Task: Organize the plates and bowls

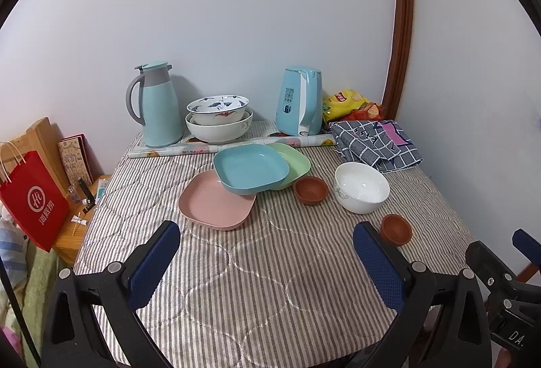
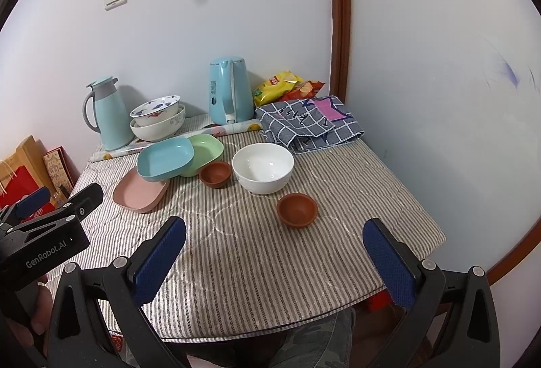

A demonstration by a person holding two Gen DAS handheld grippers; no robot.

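Note:
On the striped tablecloth lie a pink plate [image 1: 218,204] [image 2: 140,193], a blue plate [image 1: 250,166] [image 2: 165,158] resting partly on it, and a green plate [image 1: 294,161] [image 2: 208,148] under the blue one's far side. A white bowl [image 1: 361,187] [image 2: 263,167] stands to the right, with one small brown bowl [image 1: 310,190] [image 2: 215,174] beside it and another [image 1: 396,228] [image 2: 297,209] nearer the front. Two patterned bowls [image 1: 219,119] [image 2: 158,121] sit nested at the back. My left gripper [image 1: 267,261] and right gripper [image 2: 275,261] hover open over the front of the table, holding nothing.
At the back stand a blue thermos jug [image 1: 157,104] [image 2: 108,112], a blue kettle [image 1: 299,100] [image 2: 231,90], snack bags [image 1: 348,104] [image 2: 287,85] and a checked cloth [image 1: 375,143] [image 2: 309,122]. A red paper bag [image 1: 33,199] and a wooden side stand [image 1: 72,232] are left of the table.

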